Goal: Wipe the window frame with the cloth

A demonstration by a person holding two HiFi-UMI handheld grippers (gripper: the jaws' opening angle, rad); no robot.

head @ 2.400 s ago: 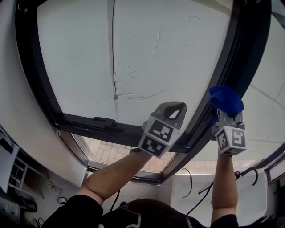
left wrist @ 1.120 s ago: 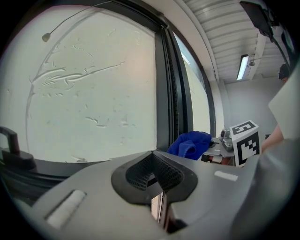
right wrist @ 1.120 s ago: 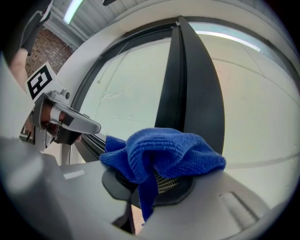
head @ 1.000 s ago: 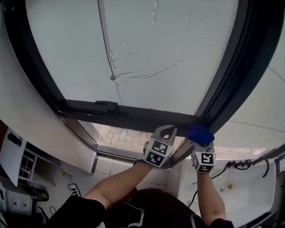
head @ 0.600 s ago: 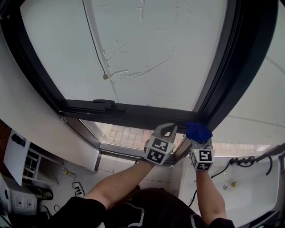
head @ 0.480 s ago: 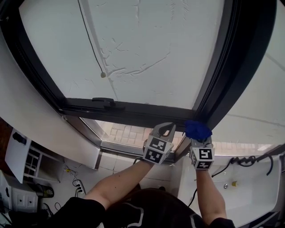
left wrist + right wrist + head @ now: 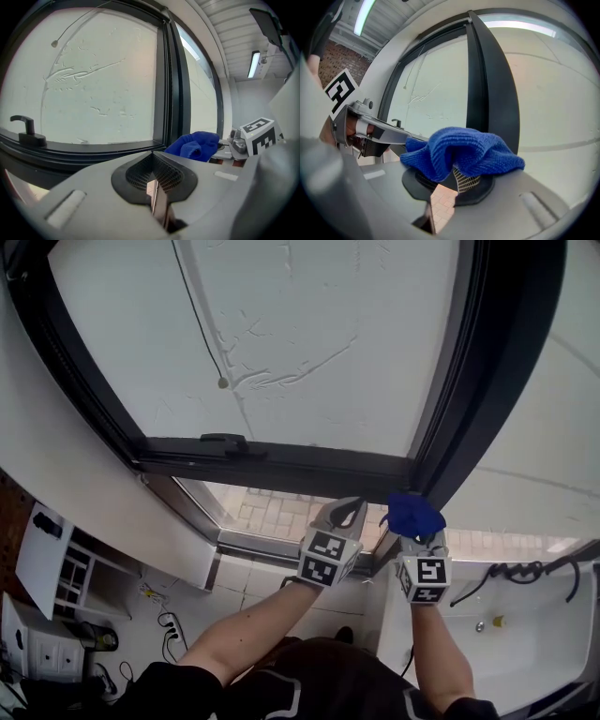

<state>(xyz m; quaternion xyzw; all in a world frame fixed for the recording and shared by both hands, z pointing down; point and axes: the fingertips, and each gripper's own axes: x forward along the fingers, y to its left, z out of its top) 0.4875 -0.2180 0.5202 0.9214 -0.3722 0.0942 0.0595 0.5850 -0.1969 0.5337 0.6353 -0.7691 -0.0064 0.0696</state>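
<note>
Blue knitted cloth (image 7: 413,515), pinched in the jaws of the right gripper (image 7: 416,532), has slid down the dark upright of the window frame (image 7: 464,399) to its bottom corner, so that stroke looks finished and the bottom rail seems next, while the left gripper (image 7: 343,515) hangs just beside, closed on nothing.
</note>
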